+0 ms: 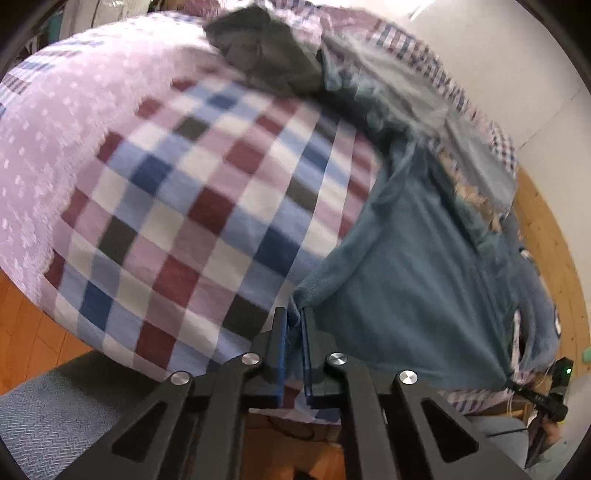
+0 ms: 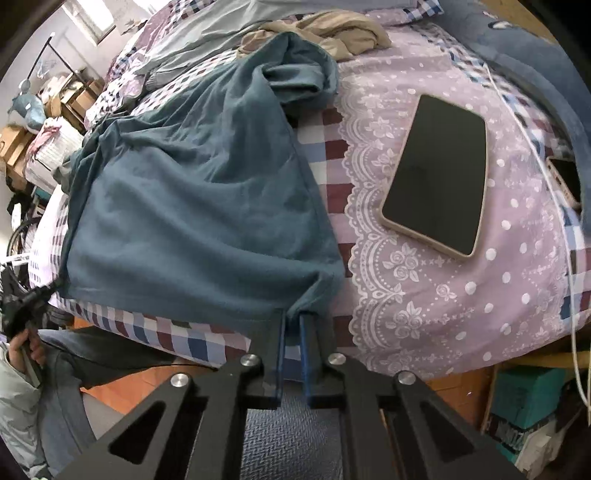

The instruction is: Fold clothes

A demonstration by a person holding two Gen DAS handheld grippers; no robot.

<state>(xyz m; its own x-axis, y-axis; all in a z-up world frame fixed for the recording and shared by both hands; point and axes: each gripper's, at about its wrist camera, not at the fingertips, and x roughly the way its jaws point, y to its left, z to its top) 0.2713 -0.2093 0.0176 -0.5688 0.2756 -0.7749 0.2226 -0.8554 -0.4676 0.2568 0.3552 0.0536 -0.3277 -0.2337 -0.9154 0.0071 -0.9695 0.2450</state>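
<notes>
Fingers (image 1: 308,332) of both grippers pinch near corners of the teal garment (image 2: 192,206) on the bed (image 2: 424,295); phone (image 2: 437,175) lies right, beige clothing (image 2: 332,33) far.

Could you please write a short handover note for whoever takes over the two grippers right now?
Left gripper: shut on a near corner of the teal garment.
Right gripper: shut on the other near corner.
The garment lies on the checked bed cover, near edge stretched, far end bunched. A phone lies beside it.
Done: both corners gripped.
Left: the folding itself; beige clothes wait behind.
</notes>
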